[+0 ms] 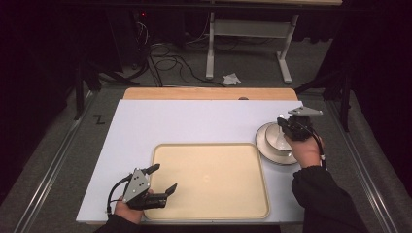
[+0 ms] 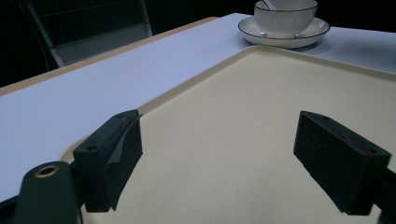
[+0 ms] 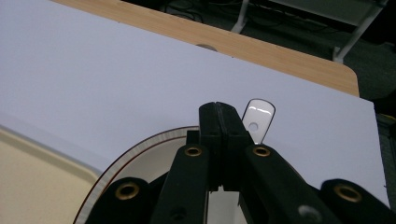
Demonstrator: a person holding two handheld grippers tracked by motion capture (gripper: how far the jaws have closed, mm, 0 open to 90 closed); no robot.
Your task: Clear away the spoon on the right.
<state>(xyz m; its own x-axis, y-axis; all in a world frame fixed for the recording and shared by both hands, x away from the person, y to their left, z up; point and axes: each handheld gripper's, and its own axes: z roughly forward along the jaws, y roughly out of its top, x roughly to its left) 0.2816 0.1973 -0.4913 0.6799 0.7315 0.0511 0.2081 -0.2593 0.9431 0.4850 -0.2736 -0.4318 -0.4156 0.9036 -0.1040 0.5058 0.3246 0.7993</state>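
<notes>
A white bowl (image 1: 278, 141) with a dark rim stands on a matching saucer (image 1: 261, 141) at the right of the white table; the left gripper view has the bowl (image 2: 285, 18) and saucer (image 2: 280, 41) far off. My right gripper (image 1: 284, 121) hangs over the bowl's far side, jaws shut (image 3: 219, 109) with no gap. A white spoon handle (image 3: 258, 119) pokes up just right of those jaws; I cannot tell whether it touches them. My left gripper (image 1: 165, 176) is open over the left part of the beige tray (image 1: 214, 194), nothing between its jaws (image 2: 219, 140).
The tray (image 2: 261, 102) lies bare at the table's front centre, its right edge close to the saucer (image 3: 140, 151). A wooden strip (image 1: 209, 93) borders the table's far edge. On the floor beyond are cables, a white table frame (image 1: 248, 43) and crumpled paper (image 1: 231, 78).
</notes>
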